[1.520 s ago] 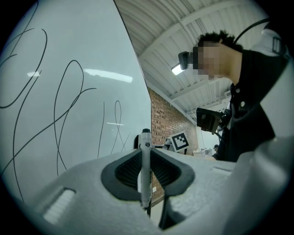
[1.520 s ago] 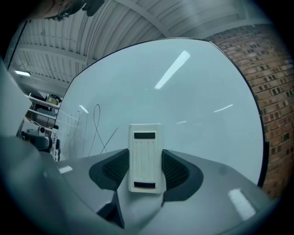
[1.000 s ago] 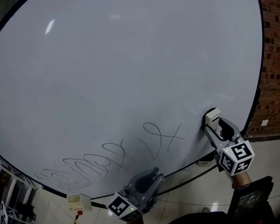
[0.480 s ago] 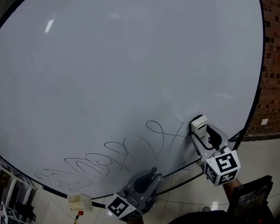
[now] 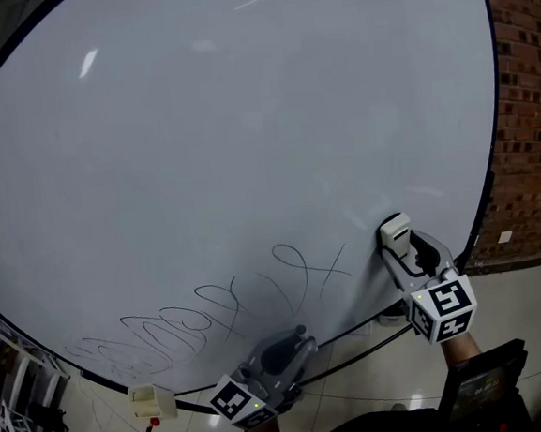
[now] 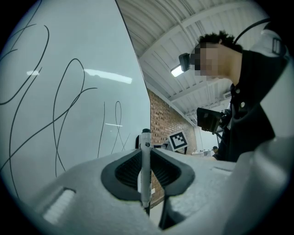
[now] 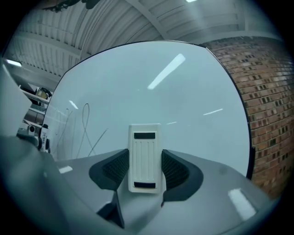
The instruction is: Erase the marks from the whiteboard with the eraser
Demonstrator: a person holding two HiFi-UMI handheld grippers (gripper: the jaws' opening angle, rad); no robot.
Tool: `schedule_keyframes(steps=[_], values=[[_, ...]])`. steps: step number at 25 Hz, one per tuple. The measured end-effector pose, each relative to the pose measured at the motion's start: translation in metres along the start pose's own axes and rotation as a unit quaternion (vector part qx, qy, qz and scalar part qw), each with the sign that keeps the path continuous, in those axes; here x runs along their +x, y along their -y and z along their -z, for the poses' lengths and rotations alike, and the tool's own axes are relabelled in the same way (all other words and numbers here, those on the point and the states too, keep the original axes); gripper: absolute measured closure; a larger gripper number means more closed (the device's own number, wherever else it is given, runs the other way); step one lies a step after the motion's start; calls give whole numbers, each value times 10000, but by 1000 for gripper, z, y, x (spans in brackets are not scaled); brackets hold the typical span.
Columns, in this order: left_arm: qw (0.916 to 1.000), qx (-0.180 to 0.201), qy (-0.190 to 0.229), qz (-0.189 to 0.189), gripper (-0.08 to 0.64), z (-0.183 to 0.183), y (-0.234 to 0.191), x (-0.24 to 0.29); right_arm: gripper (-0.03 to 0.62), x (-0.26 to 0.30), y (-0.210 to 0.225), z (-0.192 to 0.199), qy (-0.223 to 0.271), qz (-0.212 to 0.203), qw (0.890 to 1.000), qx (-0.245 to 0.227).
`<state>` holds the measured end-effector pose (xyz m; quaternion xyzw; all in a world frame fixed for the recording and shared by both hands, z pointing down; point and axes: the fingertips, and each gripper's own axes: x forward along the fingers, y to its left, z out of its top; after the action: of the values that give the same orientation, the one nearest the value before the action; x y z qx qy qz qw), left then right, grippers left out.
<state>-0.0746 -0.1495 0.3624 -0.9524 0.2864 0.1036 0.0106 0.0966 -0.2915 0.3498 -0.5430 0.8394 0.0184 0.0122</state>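
The whiteboard (image 5: 243,119) fills the head view, with black looping scribbles (image 5: 222,309) along its lower edge. My right gripper (image 5: 397,242) is shut on a white eraser (image 5: 393,231), held at the board just right of the last crossed mark (image 5: 332,269). In the right gripper view the eraser (image 7: 145,156) stands upright between the jaws, the scribbles (image 7: 85,131) to its left. My left gripper (image 5: 295,338) hangs below the board's bottom edge, shut on a thin marker pen (image 6: 145,170); the scribbles (image 6: 55,110) show beside it.
A brick wall (image 5: 523,94) borders the board on the right. A small cream box (image 5: 152,399) sits at the board's lower left frame. A metal rack (image 5: 8,393) stands at far left. Tiled floor (image 5: 362,400) lies below.
My right gripper with the eraser swept left toward the crossed mark half a second ago, then came back right and slightly up. The left gripper stayed in place.
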Motion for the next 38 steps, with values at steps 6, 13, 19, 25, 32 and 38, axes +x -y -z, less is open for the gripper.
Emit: schedule_keyframes(steps=[6,13,19,25,32,38], values=[[10000,-17,-36,-13,499,1,0,1,367,-3,32,-16,144,351,9990,243],[10000,-25,-26,-3,499,2,1,-2,367,-4,27,-8,218,465,9981,325],[10000,-27,-28,-43,499,0,3,-14,367,0,-18,0,155,195,9993,287],[9999,-88,105,-69,499,-5,0,-21,367,6,-85,12,-48,-503,9984,-240],[9999,-20,82,82,499,-6,5,-8,367,4,-42,9,-95,-280,9990,-324],[9999,-13,43,90,499,-3,5,-5,367,-3,40,0,-21,459,9989,17]])
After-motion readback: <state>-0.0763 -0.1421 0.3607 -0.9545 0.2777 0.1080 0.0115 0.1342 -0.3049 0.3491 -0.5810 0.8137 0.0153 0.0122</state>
